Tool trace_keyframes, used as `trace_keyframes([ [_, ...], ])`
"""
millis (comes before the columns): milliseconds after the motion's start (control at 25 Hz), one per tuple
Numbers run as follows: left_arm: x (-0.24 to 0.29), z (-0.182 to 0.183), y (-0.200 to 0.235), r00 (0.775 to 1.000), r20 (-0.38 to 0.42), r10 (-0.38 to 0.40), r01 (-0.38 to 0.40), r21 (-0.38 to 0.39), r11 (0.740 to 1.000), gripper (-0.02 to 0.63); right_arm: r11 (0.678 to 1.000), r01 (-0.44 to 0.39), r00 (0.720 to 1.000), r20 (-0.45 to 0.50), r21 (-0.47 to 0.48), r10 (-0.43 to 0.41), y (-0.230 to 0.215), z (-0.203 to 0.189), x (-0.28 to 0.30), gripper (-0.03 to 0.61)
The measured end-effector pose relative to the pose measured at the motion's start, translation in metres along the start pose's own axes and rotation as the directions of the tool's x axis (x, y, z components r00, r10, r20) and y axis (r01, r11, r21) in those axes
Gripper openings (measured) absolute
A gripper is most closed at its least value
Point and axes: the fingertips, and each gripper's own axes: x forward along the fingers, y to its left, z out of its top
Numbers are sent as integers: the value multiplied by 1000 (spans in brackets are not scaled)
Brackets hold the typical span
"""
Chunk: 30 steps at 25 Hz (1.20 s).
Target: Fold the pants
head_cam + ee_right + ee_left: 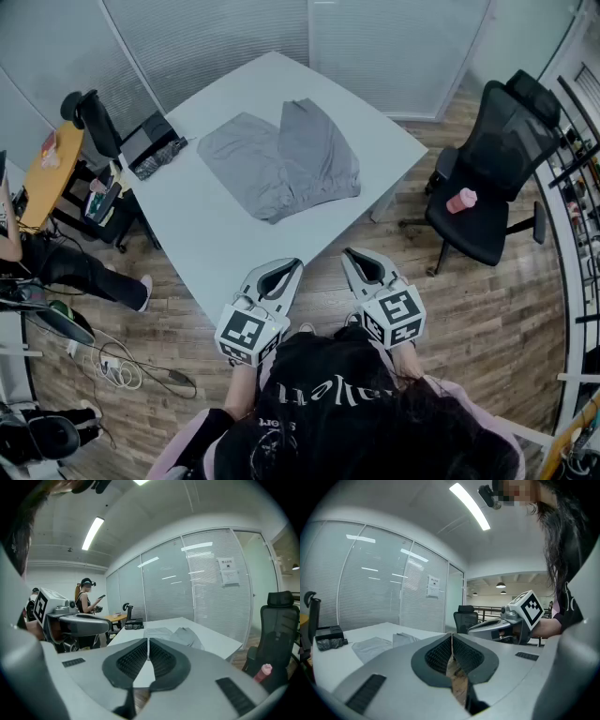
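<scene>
The grey pants (281, 159) lie on the white table (211, 239), spread flat toward its far side, with the two legs fanning apart toward the far edge and the waist end turned toward the near edge. The cloth is loosely laid, with soft creases at the waist. No tool touches it.

The left tool (292, 265) hangs off the table's near corner, above the wood floor, its jaws pressed together with nothing between them. The right tool (349, 253) is just beside it, also off the near edge of the table, its jaws likewise closed and empty. Both point toward the table, well apart from the pants.

A small dark bundle (159, 157) rests at the table's left corner. To the right of the table stands a black office chair (487, 187) with a pink thing, perhaps a bottle (461, 200), on its seat. To the left of the table is a wooden desk (47, 169).
</scene>
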Motion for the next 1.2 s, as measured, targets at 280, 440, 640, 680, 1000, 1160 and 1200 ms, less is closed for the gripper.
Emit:
trace_keyframes([
  [280, -10, -5, 2, 1000, -6, -11, 11, -5, 1000, 26, 1000, 6, 1000, -5, 11, -6, 11, -3, 1, 29],
  [440, -16, -8, 6, 1000, -8, -17, 17, -9, 1000, 26, 999, 14, 1000, -2, 32, -14, 17, -6, 2, 29],
  [640, -25, -17, 6, 999, -8, -33, 32, -17, 999, 26, 998, 35, 999, -7, 55, -35, 24, -14, 0, 31],
  [680, -27, -19, 7, 999, -10, -33, 33, -20, 999, 26, 997, 38, 999, -11, 60, -38, 26, -16, 0, 31],
  [1000, -26, -27, 15, 1000, -9, -30, 29, -57, 998, 27, 995, 46, 999, -32, 87, -43, 24, -23, -3, 31],
  [1160, -18, -26, 17, 1000, -7, -17, 17, -63, 998, 26, 996, 34, 999, -34, 85, -31, 15, -23, 2, 31],
  [1200, -16, -26, 18, 1000, -8, -12, 11, -65, 998, 27, 996, 27, 999, -37, 86, -24, 14, -23, 4, 31],
])
